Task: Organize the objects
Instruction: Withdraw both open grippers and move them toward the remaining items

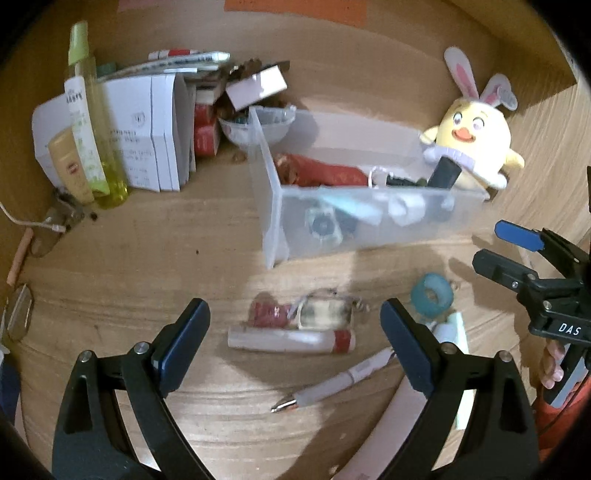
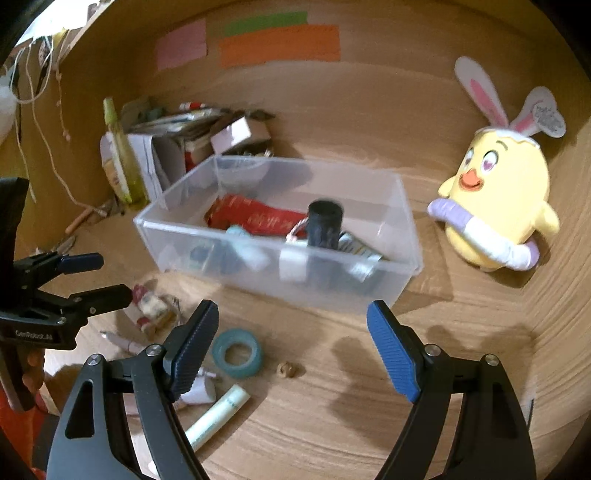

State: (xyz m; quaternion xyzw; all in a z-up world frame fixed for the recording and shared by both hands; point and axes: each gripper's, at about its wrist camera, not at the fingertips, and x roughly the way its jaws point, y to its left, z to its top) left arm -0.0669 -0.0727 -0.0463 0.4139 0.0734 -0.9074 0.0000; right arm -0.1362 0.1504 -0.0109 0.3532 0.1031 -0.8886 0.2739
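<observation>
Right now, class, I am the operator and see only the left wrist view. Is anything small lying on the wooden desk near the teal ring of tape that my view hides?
Observer: Yes. A small tan nugget lies on the wooden desk, just right of the teal ring of tape and apart from it.
Operator: What is stuck on the back wall?
Observer: A green paper strip sits directly above the orange paper strip.
Operator: And nearer than the tape?
Observer: A pale green plastic tube lies flat on the desk.

Home desk; plush chick [image 2: 496, 206], toiletries [image 1: 86, 122]
</observation>
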